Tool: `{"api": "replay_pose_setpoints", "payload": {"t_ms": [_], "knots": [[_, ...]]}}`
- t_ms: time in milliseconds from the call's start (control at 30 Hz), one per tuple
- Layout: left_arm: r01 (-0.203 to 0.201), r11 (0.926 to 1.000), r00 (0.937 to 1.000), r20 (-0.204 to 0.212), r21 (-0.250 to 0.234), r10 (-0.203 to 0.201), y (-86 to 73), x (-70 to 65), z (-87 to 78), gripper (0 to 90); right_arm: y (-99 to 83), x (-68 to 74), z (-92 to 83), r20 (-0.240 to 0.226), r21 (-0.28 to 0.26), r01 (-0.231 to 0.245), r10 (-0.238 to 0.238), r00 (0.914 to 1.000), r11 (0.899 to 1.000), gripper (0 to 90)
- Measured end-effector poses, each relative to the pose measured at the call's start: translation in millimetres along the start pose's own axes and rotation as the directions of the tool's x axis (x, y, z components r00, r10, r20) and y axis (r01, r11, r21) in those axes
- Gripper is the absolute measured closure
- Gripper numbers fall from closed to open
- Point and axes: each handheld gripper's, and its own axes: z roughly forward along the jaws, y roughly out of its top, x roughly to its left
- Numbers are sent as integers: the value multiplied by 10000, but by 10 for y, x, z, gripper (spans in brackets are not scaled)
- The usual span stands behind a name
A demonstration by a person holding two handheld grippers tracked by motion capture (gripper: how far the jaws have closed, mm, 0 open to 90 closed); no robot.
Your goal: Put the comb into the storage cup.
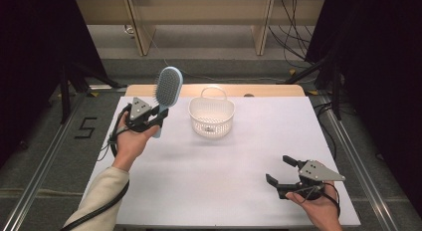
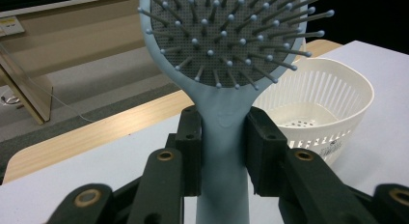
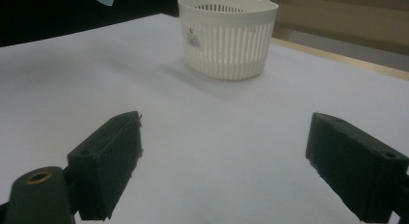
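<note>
Item: pale-blue hairbrush, held upright in the left tongs.

Left tongs were clamped on the hairbrush at its handle just below the bristled head, above the bench's far left corner; right tongs stood wide open and empty near the near right corner. Brush judged light, rigid, smooth plastic, top-heavy; the handle neck was the sound hold. White slotted basket stood beside it, mid far edge.

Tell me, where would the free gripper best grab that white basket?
Probably the arched handle of the white basket, taken from above: it stands upright over the open rim, thin enough for the jaws. The right gripper rests open, near the table's front edge; the left gripper is shut on the hairbrush.
</note>
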Motion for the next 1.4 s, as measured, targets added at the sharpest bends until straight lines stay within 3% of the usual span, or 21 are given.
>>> {"api": "replay_pose_setpoints", "payload": {"t_ms": [1400], "knots": [[-16, 9997, 9999, 141, -245, 19, 62, -41, 92, 697, 1, 6, 8, -16, -26, 40, -40, 10000, 10000, 132]]}}
